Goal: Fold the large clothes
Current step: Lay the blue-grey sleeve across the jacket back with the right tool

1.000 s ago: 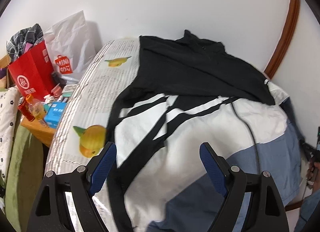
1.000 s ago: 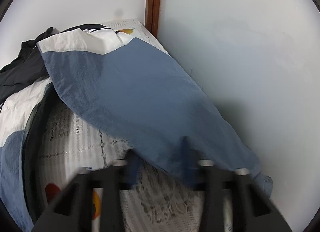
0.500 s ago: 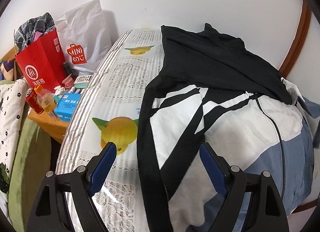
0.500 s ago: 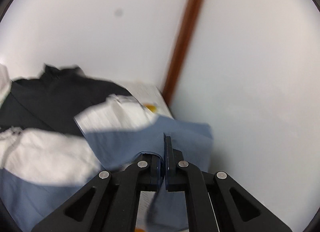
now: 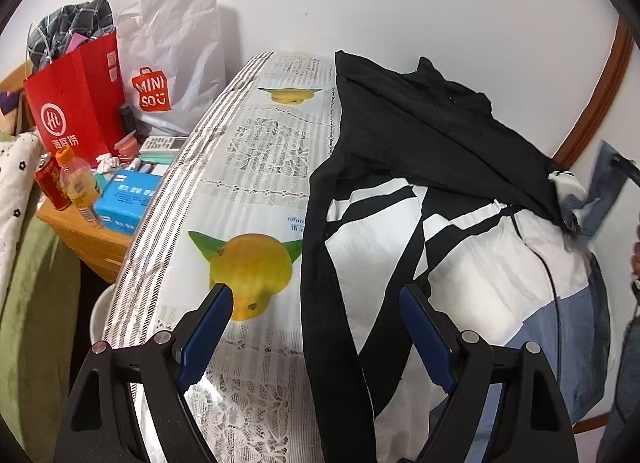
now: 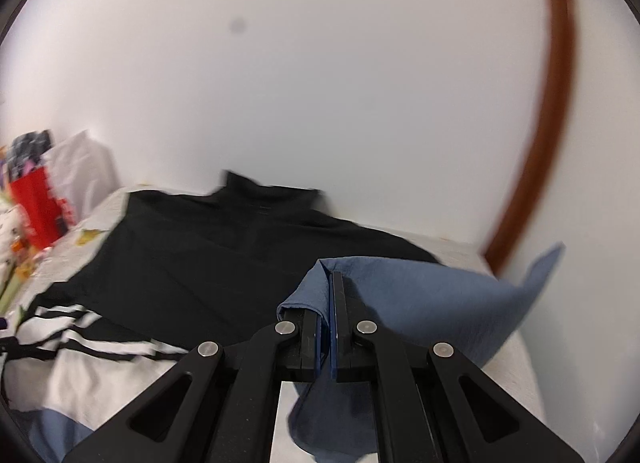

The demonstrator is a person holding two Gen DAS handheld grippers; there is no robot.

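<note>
Blue sleeve [image 6: 420, 295] of the jacket [image 5: 460, 263] is pinched in the right gripper [image 6: 326, 327], lifted above the jacket, which lies spread on the table [image 5: 256, 167]. Left gripper [image 5: 316, 327] hovers over the jacket's black edge, jaws spread, holding nothing. Judgement: carry the sleeve across the jacket's body, keep it taut, lay it flat. Wall [image 6: 360, 83] sits just behind the jacket; bags [image 5: 120, 75], bottle [image 5: 78, 183] and box [image 5: 124, 203] stand well clear beside the table.
</note>
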